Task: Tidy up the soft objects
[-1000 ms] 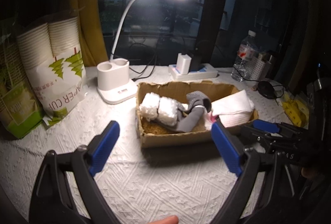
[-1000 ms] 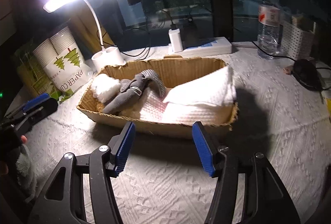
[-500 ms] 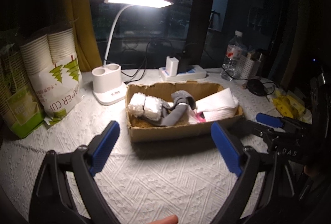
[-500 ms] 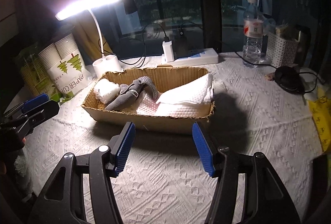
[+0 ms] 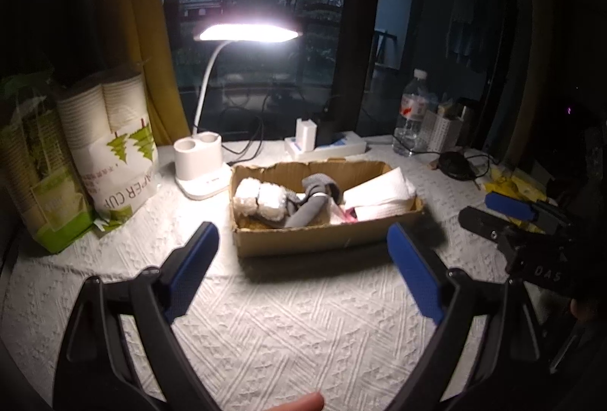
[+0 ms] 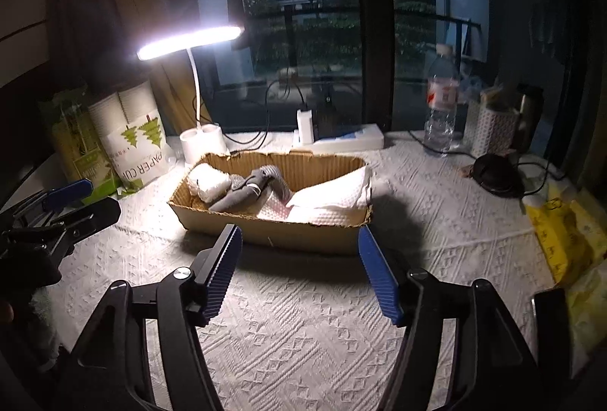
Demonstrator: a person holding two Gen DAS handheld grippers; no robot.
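Both grippers pulled back from cardboard box (image 5: 322,240); left gripper (image 5: 299,274) and right gripper (image 6: 299,272) fingers released, empty (gray sock (image 6: 242,195), white towel (image 6: 334,196) inside); task looks done

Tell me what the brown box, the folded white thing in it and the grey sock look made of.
Brown open-top box: corrugated cardboard, matte, ragged torn rim.
Folded white sheet: probably embossed paper towel or thin cloth; dimpled surface.
Grey sock: knit fabric, ribbed cuff, limp.
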